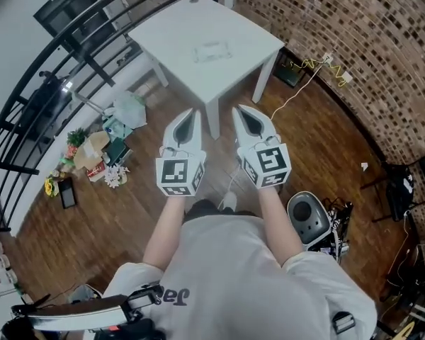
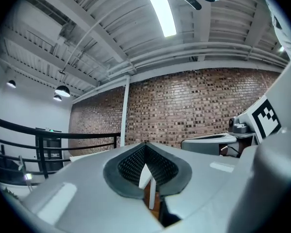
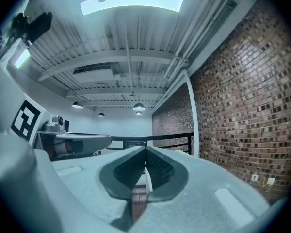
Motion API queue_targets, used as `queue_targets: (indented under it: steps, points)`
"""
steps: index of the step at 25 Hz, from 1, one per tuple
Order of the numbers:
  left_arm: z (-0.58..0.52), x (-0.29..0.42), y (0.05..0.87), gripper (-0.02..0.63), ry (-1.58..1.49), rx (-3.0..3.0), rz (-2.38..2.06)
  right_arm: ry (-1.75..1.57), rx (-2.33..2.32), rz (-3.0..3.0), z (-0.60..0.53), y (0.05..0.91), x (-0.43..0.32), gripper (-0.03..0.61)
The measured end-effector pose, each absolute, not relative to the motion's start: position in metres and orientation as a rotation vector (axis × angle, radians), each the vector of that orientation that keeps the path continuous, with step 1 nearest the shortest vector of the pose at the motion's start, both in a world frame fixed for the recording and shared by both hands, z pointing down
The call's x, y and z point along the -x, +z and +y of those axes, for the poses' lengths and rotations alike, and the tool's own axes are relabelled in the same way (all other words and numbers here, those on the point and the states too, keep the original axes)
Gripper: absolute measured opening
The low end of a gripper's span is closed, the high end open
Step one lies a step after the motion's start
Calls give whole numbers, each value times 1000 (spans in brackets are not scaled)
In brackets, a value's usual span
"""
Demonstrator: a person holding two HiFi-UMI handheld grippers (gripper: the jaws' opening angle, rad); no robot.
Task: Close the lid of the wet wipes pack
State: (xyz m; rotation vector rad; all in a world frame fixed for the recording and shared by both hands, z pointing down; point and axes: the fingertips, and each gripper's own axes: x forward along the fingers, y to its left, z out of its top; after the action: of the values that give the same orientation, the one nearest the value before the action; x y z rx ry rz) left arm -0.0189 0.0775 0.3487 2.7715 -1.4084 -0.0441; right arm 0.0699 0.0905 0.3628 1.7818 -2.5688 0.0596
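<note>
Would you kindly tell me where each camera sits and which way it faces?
Head view: on the person's head, looking steeply down at the white table, wipes pack and floor; forearms, left claw, right claw show.
Left gripper view: on the left claw, facing towards the brick wall; its shut jaws show.
Right gripper view: on the right claw, facing railing and brick wall; its shut jaws show.
Shared: both gripper views see the brick wall and ceiling.

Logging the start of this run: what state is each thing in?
left gripper: shut, empty.
right gripper: shut, empty.
wipes pack: lying flat on the table, untouched; too small to tell whether the lid is open or closed.
</note>
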Motion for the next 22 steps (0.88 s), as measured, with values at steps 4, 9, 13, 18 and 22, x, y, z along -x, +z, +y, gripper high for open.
queue_targets:
  steps: [4,9,13,18,22]
  points:
    - [56,11,361,15,12,-2741,-1445,111,-1769,-2576,68,374,-81,-9]
    - [16,7,370,15,34,-2713,-1450,161,-1738,-2572,25,387,-83,-9]
    - [-31,9,384,15,34,-2683,-1453,153,-1708,-2559,-17,396,-79,-9]
    - [-110,2,385,15,0,-2700,-1407,133,-1699,-2519,-89,396,-80,-9]
    - [-180,5,381,15,7,-2716,-1392,109,-1698,-2519,-157,386,-74,-9]
